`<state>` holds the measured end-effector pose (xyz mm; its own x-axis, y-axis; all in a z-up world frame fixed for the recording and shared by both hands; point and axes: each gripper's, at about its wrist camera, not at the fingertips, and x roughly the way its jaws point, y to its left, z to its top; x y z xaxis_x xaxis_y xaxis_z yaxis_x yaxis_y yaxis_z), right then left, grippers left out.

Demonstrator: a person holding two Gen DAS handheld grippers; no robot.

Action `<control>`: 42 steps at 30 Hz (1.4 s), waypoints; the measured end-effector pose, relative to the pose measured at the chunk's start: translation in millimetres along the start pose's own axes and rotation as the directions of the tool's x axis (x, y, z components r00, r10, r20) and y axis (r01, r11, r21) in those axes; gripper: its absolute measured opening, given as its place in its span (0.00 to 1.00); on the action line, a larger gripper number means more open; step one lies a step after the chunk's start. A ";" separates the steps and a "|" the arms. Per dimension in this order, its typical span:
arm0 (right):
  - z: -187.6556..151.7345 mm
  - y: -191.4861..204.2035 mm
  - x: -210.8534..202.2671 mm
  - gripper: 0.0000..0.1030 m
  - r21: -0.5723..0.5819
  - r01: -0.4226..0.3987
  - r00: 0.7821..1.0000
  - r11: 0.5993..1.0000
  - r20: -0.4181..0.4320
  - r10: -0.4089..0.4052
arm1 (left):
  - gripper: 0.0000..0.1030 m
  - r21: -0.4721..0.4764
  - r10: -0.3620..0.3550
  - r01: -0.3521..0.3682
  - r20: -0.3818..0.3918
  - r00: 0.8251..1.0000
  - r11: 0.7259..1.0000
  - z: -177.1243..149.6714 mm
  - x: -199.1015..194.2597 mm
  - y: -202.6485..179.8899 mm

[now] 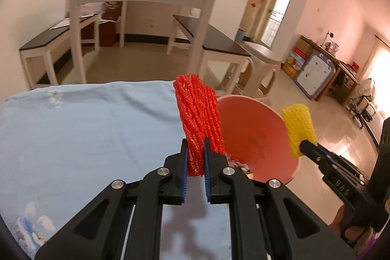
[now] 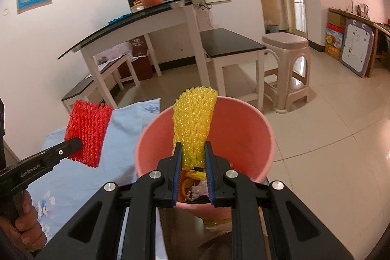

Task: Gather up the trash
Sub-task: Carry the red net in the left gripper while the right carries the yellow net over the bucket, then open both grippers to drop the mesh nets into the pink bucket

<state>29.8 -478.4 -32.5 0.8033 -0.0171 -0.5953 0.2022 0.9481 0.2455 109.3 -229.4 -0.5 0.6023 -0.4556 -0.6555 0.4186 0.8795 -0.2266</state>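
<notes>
The left hand-held gripper (image 1: 195,150) clamps a red foam mesh sleeve (image 1: 198,113) at frame centre; the right hand-held gripper (image 2: 192,155) pinches a yellow foam mesh sleeve (image 2: 193,118) over the round pink plastic bucket (image 2: 258,138).

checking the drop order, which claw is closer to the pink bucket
Right. The right claw, shut on the yellow foam net, hangs over the pink bucket. The left claw, shut on the red foam net, is beside the bucket, above the blue cloth.
</notes>
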 end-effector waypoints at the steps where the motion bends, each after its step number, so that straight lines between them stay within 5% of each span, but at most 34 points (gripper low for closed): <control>1: -0.8 -3.7 1.6 0.16 0.007 0.005 1.000 1.000 -0.003 -0.005 | 0.11 0.002 -0.010 0.010 -0.006 1.000 1.000 -0.1 3.7 -3.1; 18: -1.9 -18.6 29.2 0.17 0.023 0.051 0.998 0.998 -0.043 -0.050 | 0.11 0.082 -0.019 0.028 -0.106 0.994 0.996 -6.3 69.7 -50.3; 42: -2.6 -26.1 49.5 0.17 0.046 0.062 0.996 0.997 -0.071 -0.058 | 0.11 0.094 -0.035 0.050 -0.153 0.988 0.994 -9.2 95.1 -58.9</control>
<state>62.8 -503.2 -70.4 0.7486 -0.0497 -0.6612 0.2770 0.9294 0.2437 135.6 -323.3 -56.2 0.4762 -0.4598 -0.7496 0.5102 0.8387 -0.1903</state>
